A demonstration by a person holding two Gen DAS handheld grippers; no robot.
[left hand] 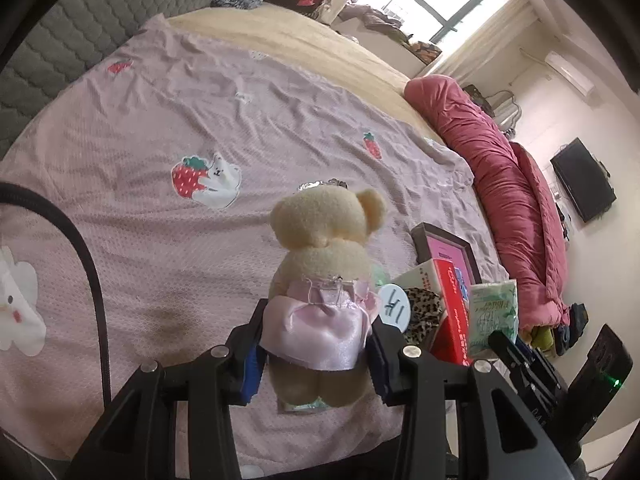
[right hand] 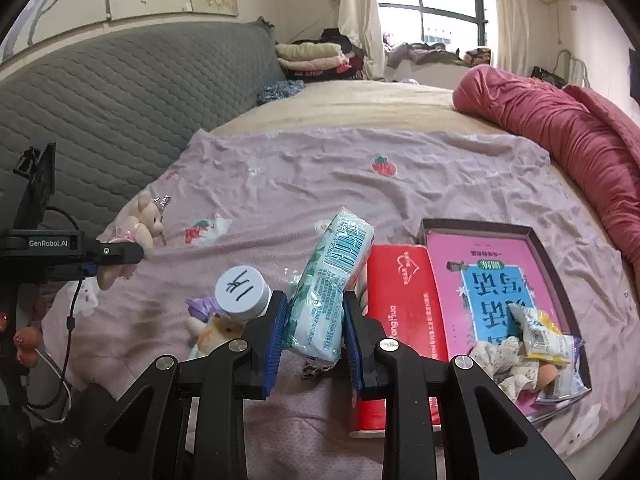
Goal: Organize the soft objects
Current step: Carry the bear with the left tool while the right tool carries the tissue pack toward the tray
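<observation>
My left gripper [left hand: 316,344] is shut on a beige teddy bear [left hand: 324,248] in a pink satin dress, held above the pink strawberry bedspread [left hand: 160,120]; the bear and left gripper also show in the right wrist view [right hand: 138,228]. My right gripper [right hand: 314,320] is shut on a pale green tissue pack [right hand: 332,280], lifted over the bed; the pack also shows in the left wrist view [left hand: 494,308]. A small plush [right hand: 212,326] lies on the bedspread under a white-capped bottle [right hand: 242,290].
A red tissue box [right hand: 404,312] lies beside a dark tray [right hand: 556,264] holding a pink book, a snack packet [right hand: 544,336] and a cloth. A rolled red quilt [right hand: 580,132] lines the right side. A grey quilted headboard [right hand: 100,92] stands left. Leopard fabric [left hand: 424,312] lies near the bottle.
</observation>
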